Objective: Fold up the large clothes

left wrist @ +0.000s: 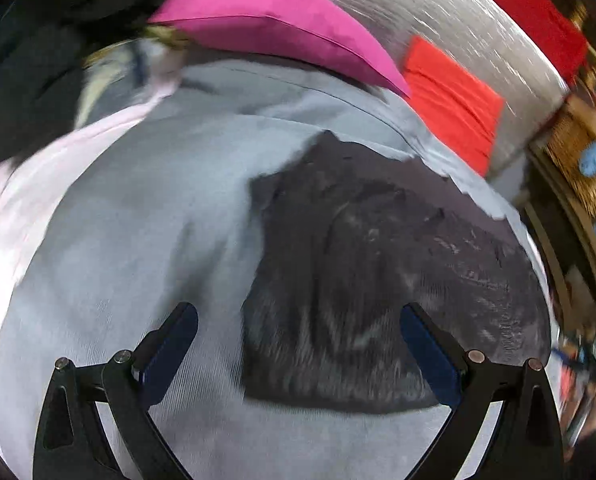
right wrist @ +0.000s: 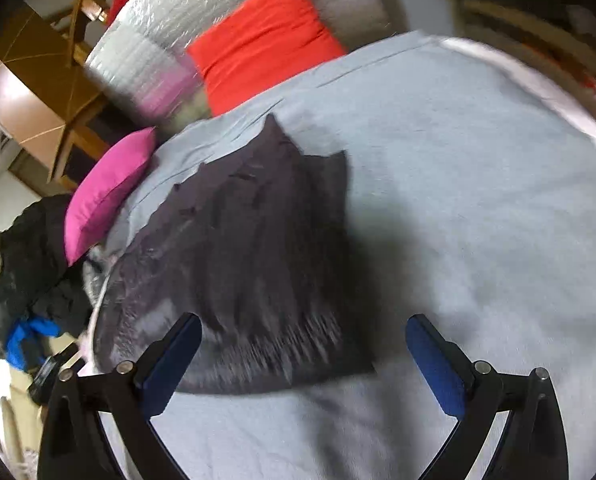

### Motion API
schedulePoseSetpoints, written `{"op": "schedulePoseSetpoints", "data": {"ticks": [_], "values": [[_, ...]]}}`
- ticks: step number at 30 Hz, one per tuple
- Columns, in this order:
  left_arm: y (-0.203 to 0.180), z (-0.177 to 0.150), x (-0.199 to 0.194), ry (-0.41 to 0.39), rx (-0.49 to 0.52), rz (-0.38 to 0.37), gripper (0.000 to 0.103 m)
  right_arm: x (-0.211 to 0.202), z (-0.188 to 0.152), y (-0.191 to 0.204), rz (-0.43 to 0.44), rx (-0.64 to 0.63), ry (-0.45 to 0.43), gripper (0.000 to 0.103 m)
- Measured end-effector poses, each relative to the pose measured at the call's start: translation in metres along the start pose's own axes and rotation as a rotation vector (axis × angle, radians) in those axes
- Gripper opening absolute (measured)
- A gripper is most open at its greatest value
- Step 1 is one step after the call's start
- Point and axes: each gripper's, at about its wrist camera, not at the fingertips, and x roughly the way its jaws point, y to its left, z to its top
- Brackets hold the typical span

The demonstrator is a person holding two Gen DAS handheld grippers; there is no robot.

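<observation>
I see my left gripper [left wrist: 299, 350] and right gripper [right wrist: 303, 360] both spread wide, holding nothing. The dark garment [left wrist: 382, 280] lies folded flat on the grey bedsheet [right wrist: 478, 200], near the pink pillow [right wrist: 105, 192] and orange cushion [right wrist: 265, 40]. No containers show here.

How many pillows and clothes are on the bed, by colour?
Pink square fabric pillow: 1
Red-orange square fabric pillow: 1
Dark grey folded garment on the light blue-grey bedsheet: 1
Total: 3
</observation>
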Motion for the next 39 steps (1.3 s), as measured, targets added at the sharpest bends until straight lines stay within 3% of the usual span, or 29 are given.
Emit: {"op": "schedulePoseSetpoints", "data": {"ticks": [5, 8, 9, 10, 12, 14, 16, 17, 18, 19, 20, 23, 30, 35, 39], "values": [[-0.002, 0.024, 0.039, 0.091, 0.035, -0.057, 0.101, 0.052, 0.035, 0.000, 0.002, -0.026, 0.091, 0.102], [-0.003, 0.028, 0.059, 0.151, 0.038, -0.079, 0.101, 0.069, 0.036, 0.004, -0.003, -0.068, 0.130, 0.101], [-0.003, 0.028, 0.067, 0.178, 0.035, -0.101, 0.101, 0.070, 0.035, 0.009, 0.022, -0.093, 0.123, 0.095], [-0.005, 0.027, 0.073, 0.201, 0.035, -0.115, 0.099, 0.071, 0.034, 0.014, 0.050, -0.105, 0.138, 0.071], [-0.010, 0.024, 0.084, 0.230, 0.048, -0.117, 0.087, 0.072, 0.033, 0.020, 0.014, -0.138, 0.143, 0.067], [-0.018, 0.021, 0.087, 0.209, 0.070, -0.093, 0.076, 0.078, 0.034, 0.020, 0.005, -0.128, 0.168, 0.066], [-0.026, 0.022, 0.087, 0.217, 0.073, -0.093, 0.048, 0.079, 0.036, 0.023, -0.002, -0.120, 0.171, 0.062], [-0.030, 0.025, 0.084, 0.214, 0.069, -0.075, 0.040, 0.078, 0.036, 0.029, -0.006, -0.133, 0.174, 0.041], [-0.037, 0.029, 0.079, 0.204, 0.081, -0.047, 0.028, 0.075, 0.037, 0.038, -0.017, -0.149, 0.169, 0.028], [-0.044, 0.033, 0.074, 0.197, 0.100, -0.015, 0.023, 0.070, 0.040, 0.050, -0.039, -0.179, 0.163, 0.017], [-0.049, 0.036, 0.069, 0.186, 0.118, 0.012, 0.021, 0.062, 0.040, 0.059, -0.062, -0.213, 0.160, 0.014], [-0.075, 0.048, 0.035, 0.100, 0.174, 0.074, 0.019, 0.025, 0.053, 0.095, -0.077, -0.282, 0.121, 0.012], [-0.121, 0.047, -0.081, -0.109, 0.239, 0.026, 0.018, -0.095, 0.056, 0.159, -0.084, -0.442, -0.070, 0.011], [-0.121, -0.004, -0.127, -0.183, 0.250, -0.058, 0.019, -0.149, 0.002, 0.129, -0.091, -0.435, -0.140, 0.011], [-0.106, -0.072, -0.099, -0.121, 0.217, -0.069, 0.020, -0.137, -0.055, 0.068, -0.076, -0.327, -0.085, 0.011]]}}
